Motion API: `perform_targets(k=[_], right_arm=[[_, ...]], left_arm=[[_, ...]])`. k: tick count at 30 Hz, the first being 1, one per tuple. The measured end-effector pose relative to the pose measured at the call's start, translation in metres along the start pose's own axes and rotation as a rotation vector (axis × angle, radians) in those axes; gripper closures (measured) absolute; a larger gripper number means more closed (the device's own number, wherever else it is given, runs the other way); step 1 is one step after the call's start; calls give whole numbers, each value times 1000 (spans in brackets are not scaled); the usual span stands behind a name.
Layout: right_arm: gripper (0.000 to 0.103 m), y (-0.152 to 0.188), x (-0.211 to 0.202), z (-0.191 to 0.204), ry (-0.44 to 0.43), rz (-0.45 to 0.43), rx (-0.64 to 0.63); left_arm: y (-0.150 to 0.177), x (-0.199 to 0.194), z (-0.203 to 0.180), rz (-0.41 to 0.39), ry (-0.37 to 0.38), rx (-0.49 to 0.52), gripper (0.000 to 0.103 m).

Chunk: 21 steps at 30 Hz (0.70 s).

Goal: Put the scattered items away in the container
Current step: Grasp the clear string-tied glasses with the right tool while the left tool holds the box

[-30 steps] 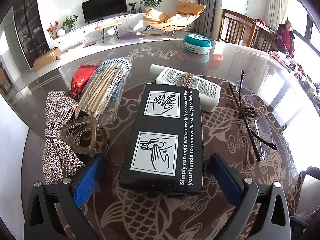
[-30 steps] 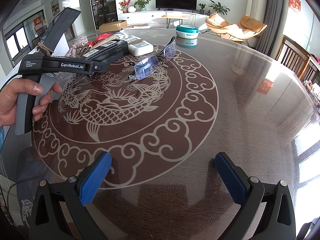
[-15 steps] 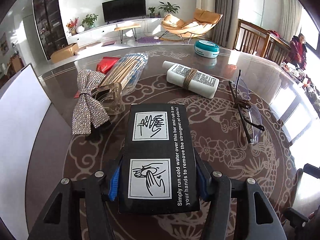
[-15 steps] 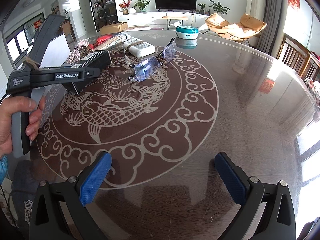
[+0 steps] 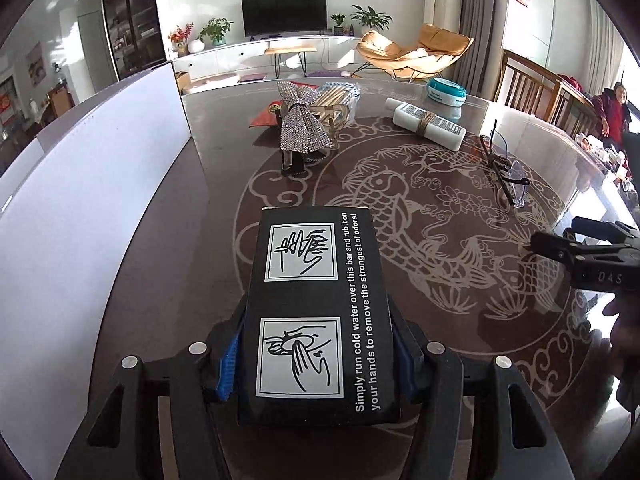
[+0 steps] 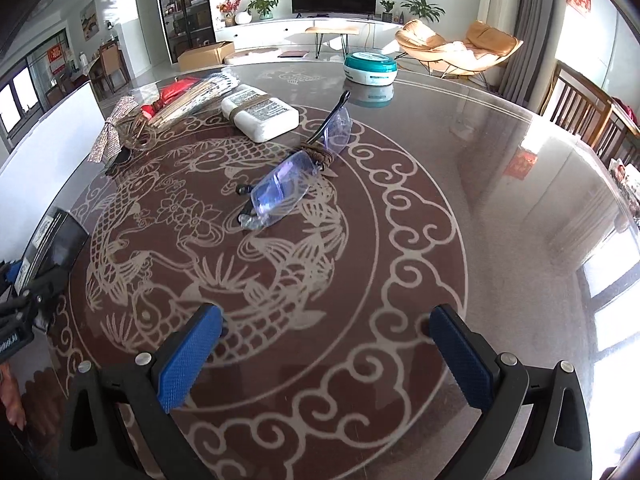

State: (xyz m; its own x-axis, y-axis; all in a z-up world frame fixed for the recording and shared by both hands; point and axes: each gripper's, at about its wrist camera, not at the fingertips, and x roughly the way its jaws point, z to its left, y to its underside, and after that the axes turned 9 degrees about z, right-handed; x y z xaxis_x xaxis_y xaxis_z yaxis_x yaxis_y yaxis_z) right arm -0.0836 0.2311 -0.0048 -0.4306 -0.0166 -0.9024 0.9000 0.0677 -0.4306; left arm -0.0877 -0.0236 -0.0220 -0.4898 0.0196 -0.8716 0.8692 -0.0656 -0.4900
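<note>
My left gripper (image 5: 316, 364) is shut on a black box (image 5: 316, 312) with white hand-washing pictures, held above the table beside the white container wall (image 5: 80, 208) on the left. The box also shows at the left edge of the right wrist view (image 6: 56, 248). My right gripper (image 6: 324, 356) is open and empty over the table, with the glasses (image 6: 296, 176) ahead of it. A white bottle (image 5: 428, 126), a glittery bow (image 5: 302, 128), a hair claw (image 5: 334, 114), a bag of sticks (image 5: 340, 94) and a red packet (image 5: 266, 114) lie further back.
A teal round tin (image 6: 370, 66) stands at the far edge of the patterned round table (image 6: 500, 200). Wooden chairs (image 6: 580, 108) stand at the right. The right gripper's body (image 5: 592, 260) shows at the right of the left wrist view.
My left gripper closed on the black box, lifted it and drew it back and left toward the white container. My right gripper moved forward toward the glasses.
</note>
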Motion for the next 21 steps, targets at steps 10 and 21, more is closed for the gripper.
perform_targets(k=[10,21], right_arm=[[23,-82,37,32,-6,-26,-13],[71,1,-4,53,-131,-78,-175]], left_arm=[[0,0,-1,0,0,0,43],[0,0,-1,0,2,-2,43]])
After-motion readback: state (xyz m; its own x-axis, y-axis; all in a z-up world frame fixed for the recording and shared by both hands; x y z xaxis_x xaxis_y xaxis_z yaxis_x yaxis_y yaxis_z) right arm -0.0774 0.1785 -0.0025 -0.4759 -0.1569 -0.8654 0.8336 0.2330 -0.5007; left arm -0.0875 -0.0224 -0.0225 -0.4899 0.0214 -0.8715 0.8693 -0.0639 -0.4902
